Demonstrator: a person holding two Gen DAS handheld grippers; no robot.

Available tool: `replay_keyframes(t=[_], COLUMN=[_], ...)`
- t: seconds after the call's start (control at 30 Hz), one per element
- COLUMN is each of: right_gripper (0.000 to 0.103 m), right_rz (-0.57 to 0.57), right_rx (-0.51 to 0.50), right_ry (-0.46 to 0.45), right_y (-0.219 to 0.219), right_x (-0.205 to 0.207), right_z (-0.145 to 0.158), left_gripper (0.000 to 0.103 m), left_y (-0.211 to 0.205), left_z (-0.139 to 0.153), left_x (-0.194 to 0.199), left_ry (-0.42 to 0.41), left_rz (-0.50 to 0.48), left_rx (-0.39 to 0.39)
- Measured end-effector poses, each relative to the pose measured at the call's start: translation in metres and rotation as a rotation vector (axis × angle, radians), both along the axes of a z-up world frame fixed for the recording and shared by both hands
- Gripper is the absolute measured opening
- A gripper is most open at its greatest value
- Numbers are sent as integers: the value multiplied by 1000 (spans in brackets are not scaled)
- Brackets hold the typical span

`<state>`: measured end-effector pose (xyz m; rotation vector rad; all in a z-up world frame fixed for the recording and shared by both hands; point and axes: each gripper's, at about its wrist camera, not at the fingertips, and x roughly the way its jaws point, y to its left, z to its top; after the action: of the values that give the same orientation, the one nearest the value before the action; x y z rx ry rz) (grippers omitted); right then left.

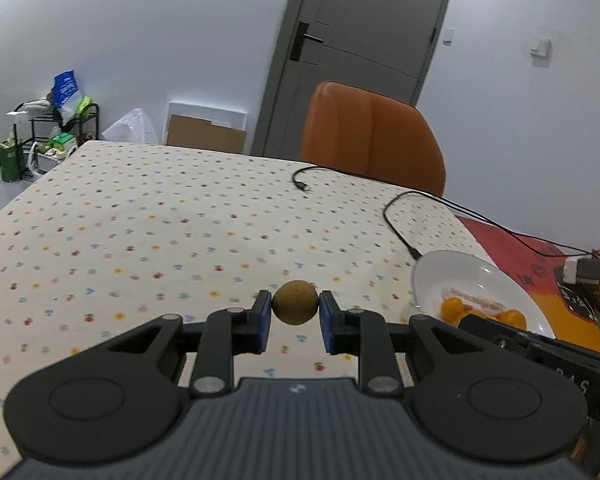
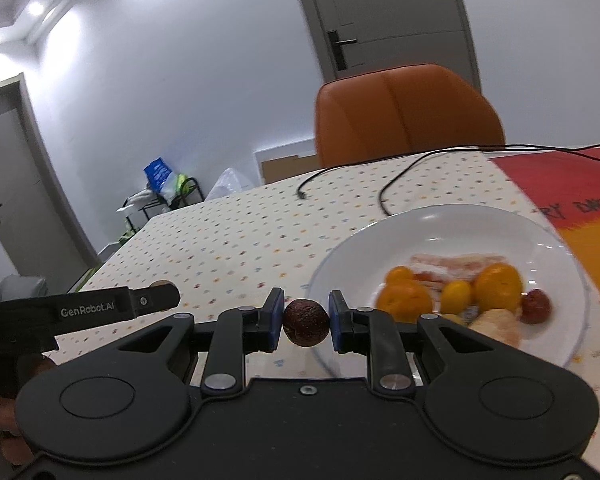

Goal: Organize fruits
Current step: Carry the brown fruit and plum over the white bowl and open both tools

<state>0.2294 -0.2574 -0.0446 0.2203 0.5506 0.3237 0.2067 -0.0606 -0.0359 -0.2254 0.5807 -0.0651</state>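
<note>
- Now we pinch a tan fruit (image 1: 294, 302) in our left gripper (image 1: 294, 305), frame centre.
- Our right gripper (image 2: 305, 322) clamps a dark fruit (image 2: 305, 322), plate (image 2: 432, 224) at right.

Black gripper (image 1: 295, 322) frames carry blue pads (image 2: 277, 316).

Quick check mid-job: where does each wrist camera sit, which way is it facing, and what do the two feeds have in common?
Left wrist: behind the left tongs, looking across the dotted tablecloth toward the door; tongs hold a tan round fruit, with the right tool's body at lower right.
Right wrist: behind the right tongs, over the white plate; tongs hold a dark wrinkled fruit, left tool intruding.
Shared: plate, orange chair, black cable, door.
</note>
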Motion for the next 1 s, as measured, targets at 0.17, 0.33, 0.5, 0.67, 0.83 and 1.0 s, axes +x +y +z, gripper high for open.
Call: replay_keyframes(t=[0.17,0.33,0.5,0.67,0.83,1.0], right_gripper=[22,30,33,33,33,33], right_rz=[-32,-59,-103,-148,-159,-150], right_rx=[4,14,26,39,45,50], right_ry=[-2,9,-4,-11,-13,-7], right_y=[-17,-31,-50,-70,-81,-83], right_x=[-3,-5,-13,-20,-25,-26], right_z=[-1,-4,-3,-1,-2,-5], left_gripper=[24,24,24,24,24,24], left_y=[-15,-31,-42,-56,-67,-80], left_z=[1,0,2,5,6,7], left_x=[2,3,4,6,8,8], left_ry=[1,-1,-7,-16,-19,-24], left_rz=[-36,-68,-99,-128,-149,-183], left_rx=[12,18,24,34,45,54])
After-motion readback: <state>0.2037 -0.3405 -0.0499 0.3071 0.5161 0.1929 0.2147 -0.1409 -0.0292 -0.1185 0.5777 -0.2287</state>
